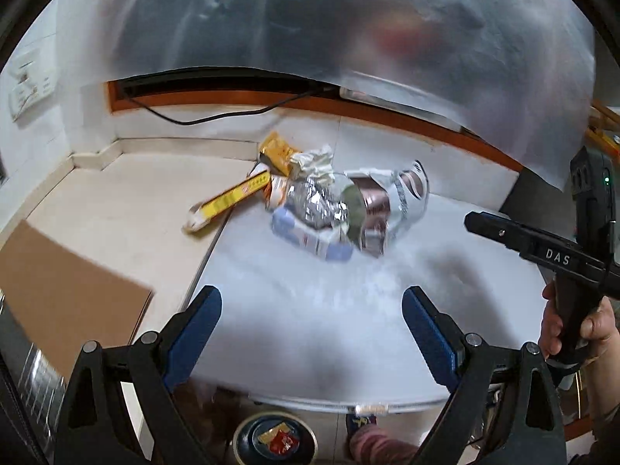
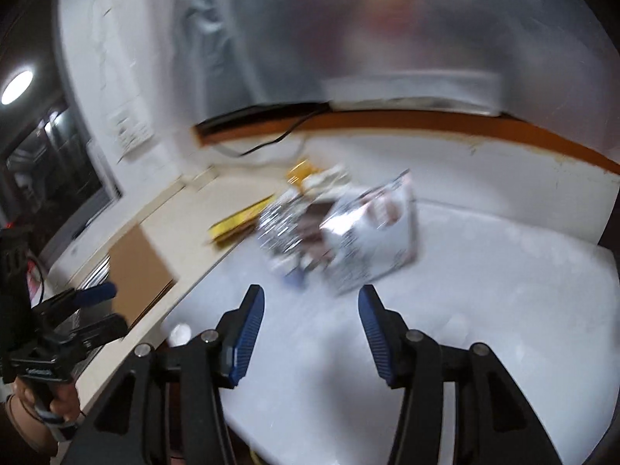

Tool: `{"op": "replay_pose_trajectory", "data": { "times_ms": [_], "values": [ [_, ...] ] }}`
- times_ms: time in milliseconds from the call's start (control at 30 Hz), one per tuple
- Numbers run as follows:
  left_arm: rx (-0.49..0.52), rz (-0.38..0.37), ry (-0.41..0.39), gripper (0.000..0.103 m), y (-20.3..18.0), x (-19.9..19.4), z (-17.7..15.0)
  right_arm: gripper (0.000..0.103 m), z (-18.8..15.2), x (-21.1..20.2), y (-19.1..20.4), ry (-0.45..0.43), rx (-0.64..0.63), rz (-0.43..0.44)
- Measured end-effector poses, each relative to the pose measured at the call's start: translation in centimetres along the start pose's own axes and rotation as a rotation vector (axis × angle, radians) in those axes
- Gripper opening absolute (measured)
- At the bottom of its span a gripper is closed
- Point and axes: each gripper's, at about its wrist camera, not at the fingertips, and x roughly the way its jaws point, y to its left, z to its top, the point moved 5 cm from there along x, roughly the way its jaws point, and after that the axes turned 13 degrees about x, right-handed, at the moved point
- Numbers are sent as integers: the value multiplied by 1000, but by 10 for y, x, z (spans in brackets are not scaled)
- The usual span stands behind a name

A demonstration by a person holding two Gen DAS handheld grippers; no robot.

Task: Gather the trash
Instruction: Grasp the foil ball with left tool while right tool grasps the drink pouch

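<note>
On the white round table (image 1: pixel 310 329), toward its far edge, lies the trash: a crumpled silver foil wrapper (image 1: pixel 314 201), a white printed pouch (image 1: pixel 403 193), a pale blue carton (image 1: pixel 306 238) and a yellow snack packet (image 1: pixel 277 153), all heaped touching one another. A long yellow box (image 1: pixel 228 201) rests just beside the heap, across the table edge onto the beige counter (image 1: pixel 116 201). Left gripper (image 1: pixel 312 333) stands with blue pads apart, nothing between them. Right gripper (image 2: pixel 312 333) likewise stands apart and empty, well short of the heap. A brown cardboard sheet (image 1: pixel 66 290) lies on the counter. Below the table edge sits a round dark bin (image 1: pixel 275 440) holding a red wrapper. Frosted plastic sheeting (image 1: pixel 426 38) hangs behind. Nothing obstructs the heap.
</note>
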Motion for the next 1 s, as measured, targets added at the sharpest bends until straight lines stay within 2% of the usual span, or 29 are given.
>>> {"op": "replay_pose_trajectory", "data": {
  "times_ms": [233, 300, 400, 533, 633, 800, 900, 1000],
  "values": [
    [-49, -9, 77, 90, 14, 80, 32, 51, 42, 45, -50, -6, 64, -10],
    [-56, -19, 90, 84, 18, 99, 39, 51, 47, 58, -59, 12, 90, 16],
    [-68, -22, 113, 82, 22, 123, 49, 51, 51, 73, -73, 49, 138, 85],
    [-103, -40, 142, 78, 28, 148, 56, 51, 52, 87, -73, 89, 154, 185],
    [-121, -52, 158, 74, 30, 164, 59, 52, 48, 88, -62, 107, 118, 250],
    [-122, -56, 177, 70, 29, 180, 60, 50, 36, 83, -42, 112, -2, 286],
    [-124, -70, 185, 65, 28, 189, 61, 40, 25, 78, -32, 126, -59, 320],
    [-127, -78, 187, 64, 28, 192, 63, 21, 13, 75, -23, 157, -103, 345]
  ]
}}
